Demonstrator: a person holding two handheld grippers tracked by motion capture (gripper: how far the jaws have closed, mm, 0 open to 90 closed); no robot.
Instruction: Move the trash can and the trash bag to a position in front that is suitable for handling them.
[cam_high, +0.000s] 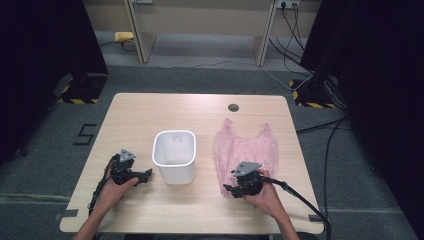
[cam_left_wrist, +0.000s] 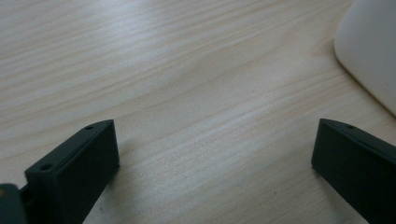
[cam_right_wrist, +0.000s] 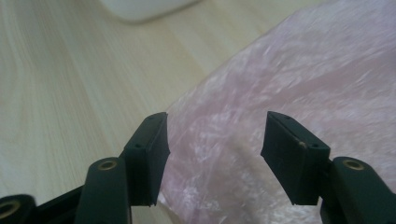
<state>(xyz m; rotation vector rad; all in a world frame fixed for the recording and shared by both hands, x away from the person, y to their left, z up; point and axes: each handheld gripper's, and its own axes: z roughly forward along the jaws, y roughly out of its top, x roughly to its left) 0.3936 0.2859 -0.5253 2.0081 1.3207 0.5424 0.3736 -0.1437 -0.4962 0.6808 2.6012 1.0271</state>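
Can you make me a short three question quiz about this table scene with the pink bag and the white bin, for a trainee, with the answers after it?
1. True or false: the pink plastic bag lies flat on the table, to the right of the white bin.
2. Which gripper is at the near edge of the bag? A) left gripper B) right gripper
3. Fill in: in the right gripper view, the jaws stand ____ over the bag, with nothing pinched between them.

Key
1. True.
2. B.
3. Open.
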